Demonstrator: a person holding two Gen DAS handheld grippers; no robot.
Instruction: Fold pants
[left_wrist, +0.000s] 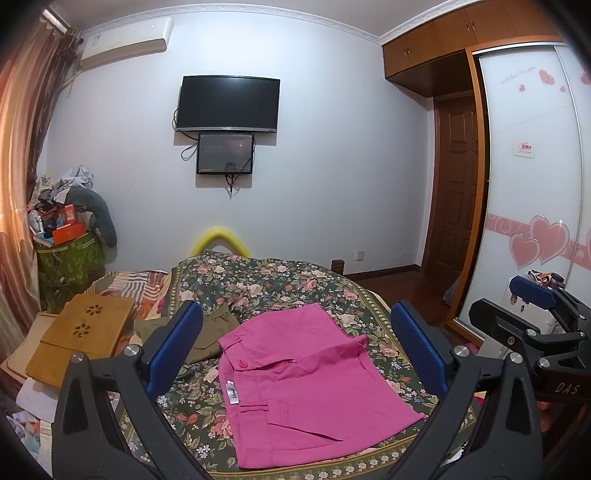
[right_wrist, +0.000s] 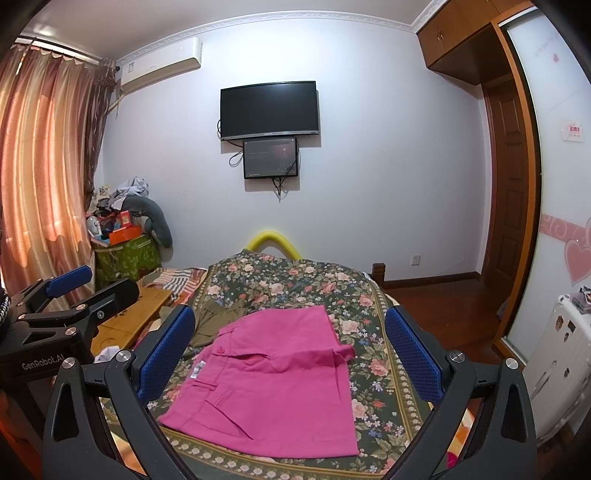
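Note:
Pink pants (left_wrist: 306, 384) lie folded into a flat block on the floral bedspread (left_wrist: 280, 284), waistband and button toward the left. They also show in the right wrist view (right_wrist: 273, 380). My left gripper (left_wrist: 295, 354) is open and empty, held above the pants with its blue pads either side. My right gripper (right_wrist: 291, 354) is open and empty, likewise above the pants. Each gripper shows at the edge of the other's view, the right one (left_wrist: 532, 310) and the left one (right_wrist: 74, 291).
An olive-green garment (left_wrist: 210, 332) lies on the bed left of the pants. A wooden lap tray (left_wrist: 81, 343) sits at the bed's left. A green basket of clutter (left_wrist: 70, 258) stands by the curtain. A wardrobe (left_wrist: 535, 184) and a white suitcase (right_wrist: 557, 369) are on the right.

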